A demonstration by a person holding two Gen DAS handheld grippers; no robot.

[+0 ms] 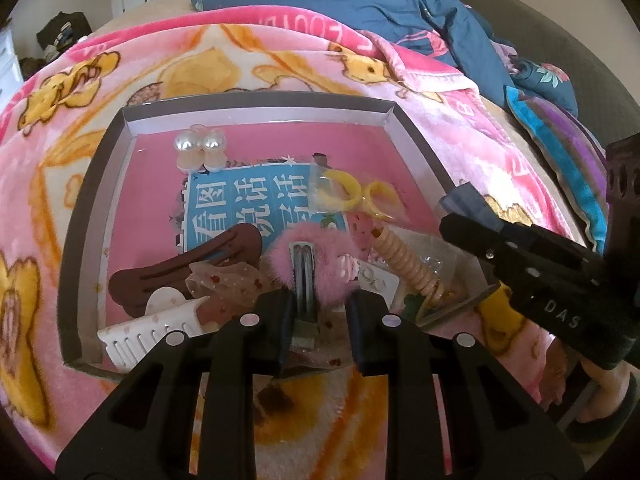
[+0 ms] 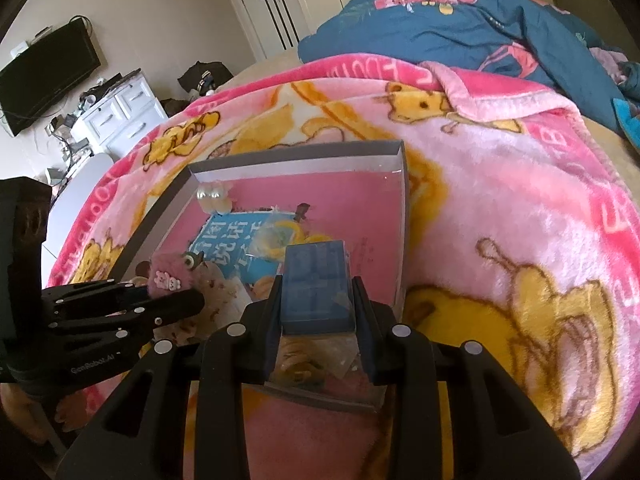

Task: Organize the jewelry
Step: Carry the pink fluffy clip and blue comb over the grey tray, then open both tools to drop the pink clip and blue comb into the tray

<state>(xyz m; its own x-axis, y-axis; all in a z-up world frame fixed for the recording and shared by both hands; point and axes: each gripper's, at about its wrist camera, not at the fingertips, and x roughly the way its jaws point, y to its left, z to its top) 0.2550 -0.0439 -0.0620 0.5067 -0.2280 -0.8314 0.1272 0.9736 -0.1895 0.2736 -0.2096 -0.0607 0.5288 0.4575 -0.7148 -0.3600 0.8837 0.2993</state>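
A grey shallow tray (image 1: pixel 90 184) lies on the bed and holds hair accessories on a pink book cover. My left gripper (image 1: pixel 320 312) is shut on the metal bar of a pink fluffy hair clip (image 1: pixel 316 256), just above the tray's near end. The right wrist view shows the same clip (image 2: pixel 168 276) at the left gripper's tips (image 2: pixel 176 300). My right gripper (image 2: pixel 318 320) is shut on a small translucent blue box (image 2: pixel 316 284), over the tray's near right corner. In the left wrist view the right gripper (image 1: pixel 452 220) comes in from the right.
In the tray lie a pearl clip (image 1: pixel 200 148), bagged yellow rings (image 1: pixel 352 196), a brown hair claw (image 1: pixel 188 268), a white comb (image 1: pixel 156 332) and a beige spiral hair tie (image 1: pixel 408 264). A pink cartoon blanket (image 2: pixel 500 200) surrounds the tray, with a dark blue quilt (image 2: pixel 460 32) behind.
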